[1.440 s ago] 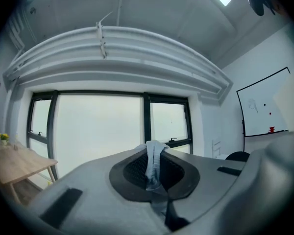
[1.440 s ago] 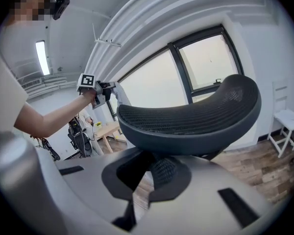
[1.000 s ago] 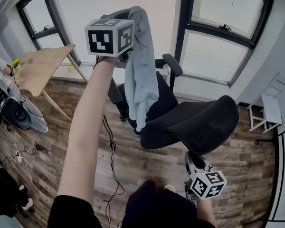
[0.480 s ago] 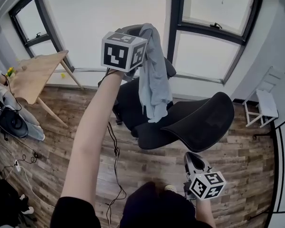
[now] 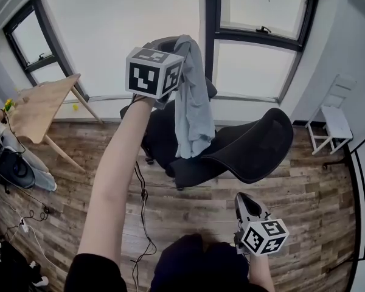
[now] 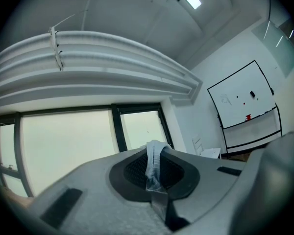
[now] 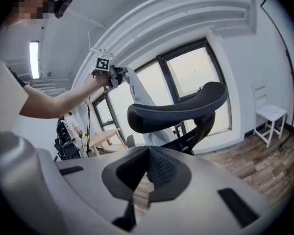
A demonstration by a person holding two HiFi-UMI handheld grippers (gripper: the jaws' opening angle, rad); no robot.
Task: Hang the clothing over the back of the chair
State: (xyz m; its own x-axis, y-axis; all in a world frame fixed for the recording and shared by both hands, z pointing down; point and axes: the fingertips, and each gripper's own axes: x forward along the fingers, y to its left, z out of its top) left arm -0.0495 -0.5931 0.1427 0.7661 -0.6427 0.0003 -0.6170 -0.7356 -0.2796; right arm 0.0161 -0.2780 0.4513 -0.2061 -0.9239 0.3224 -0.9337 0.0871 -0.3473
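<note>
Fabric check first: your left gripper (image 6: 155, 184) has its fingers pinched tight on a scrunched fold of the pale blue-grey garment (image 5: 191, 105). It's a soft, thin cloth that pokes up a bit past the fingertips. The rest drops straight down under them in long, loose folds. It's hanging in the air off those fingers, not draped over anything.

From the head view, the garment's lower end sits in front of the black office chair (image 5: 201, 166), right by the curved upper edge of the backrest (image 5: 258, 145). You can't tell from here whether it's touching. The backrest is a wide, bowed shape, dark and matte.

Your right gripper (image 7: 149, 150) is down low and well apart from the garment. Its fingers are closed tip to tip with nothing in them, and one inner pad shows a fine mesh-like texture. The backrest is beyond and above those fingertips, with the garment hanging past it.

Wood-plank flooring (image 5: 188, 202) runs underneath it all. A pale wooden table (image 5: 39, 105) stands off to the left of your left fingers.
</note>
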